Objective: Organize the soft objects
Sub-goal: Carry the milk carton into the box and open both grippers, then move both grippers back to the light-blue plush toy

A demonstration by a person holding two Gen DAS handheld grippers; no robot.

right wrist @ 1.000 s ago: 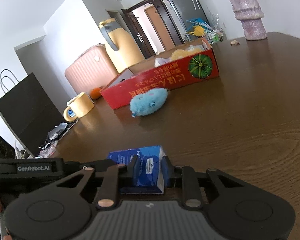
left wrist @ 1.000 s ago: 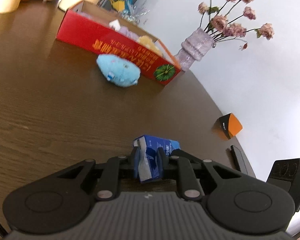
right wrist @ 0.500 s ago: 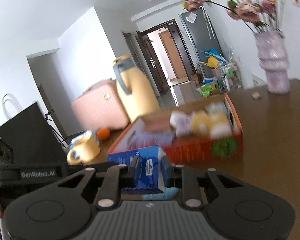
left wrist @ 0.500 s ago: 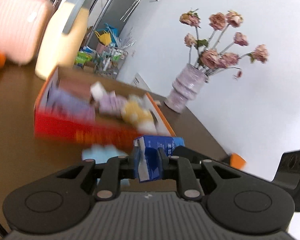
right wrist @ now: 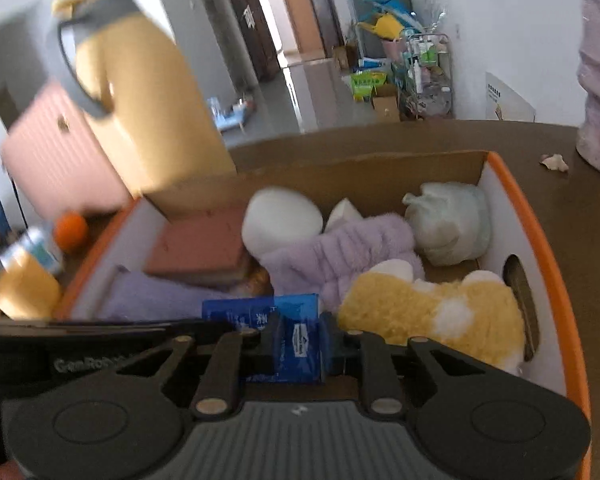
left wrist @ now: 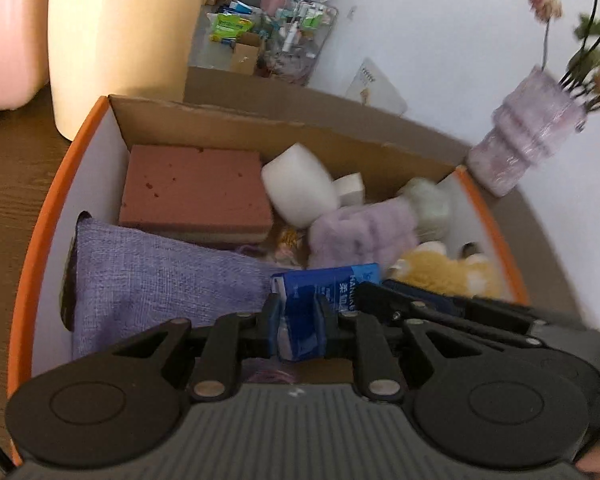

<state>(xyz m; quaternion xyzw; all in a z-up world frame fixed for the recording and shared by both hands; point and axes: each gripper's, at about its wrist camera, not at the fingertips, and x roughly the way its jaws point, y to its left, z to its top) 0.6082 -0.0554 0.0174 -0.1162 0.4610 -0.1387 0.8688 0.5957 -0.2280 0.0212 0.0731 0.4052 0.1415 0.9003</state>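
A blue tissue pack (left wrist: 328, 284) hangs over the open orange-rimmed cardboard box (left wrist: 40, 232). My left gripper (left wrist: 298, 320) is shut on its near end. My right gripper (right wrist: 300, 340) grips the other end of the pack (right wrist: 256, 312), its jaws closing tighter on it. Each gripper's black body shows at the side of the other's view. Inside the box lie a pink sponge (left wrist: 196, 188), a purple cloth pouch (left wrist: 152, 276), a white foam piece (left wrist: 300, 188), a lilac fluffy item (left wrist: 364, 232), a yellow plush (right wrist: 428, 312) and a pale green plush (right wrist: 448, 228).
The box (right wrist: 540, 236) stands on a dark wooden table. Behind it are a tall yellow jug (left wrist: 120, 32) and a pink suitcase (left wrist: 8, 32). A lilac vase (left wrist: 524, 140) stands to the right. An orange (right wrist: 70, 230) and a yellow mug (right wrist: 24, 288) sit left of the box.
Both grippers have carried the tissue pack from low over the table forward to above the open box. The blue plush toy on the table has dropped out of view.
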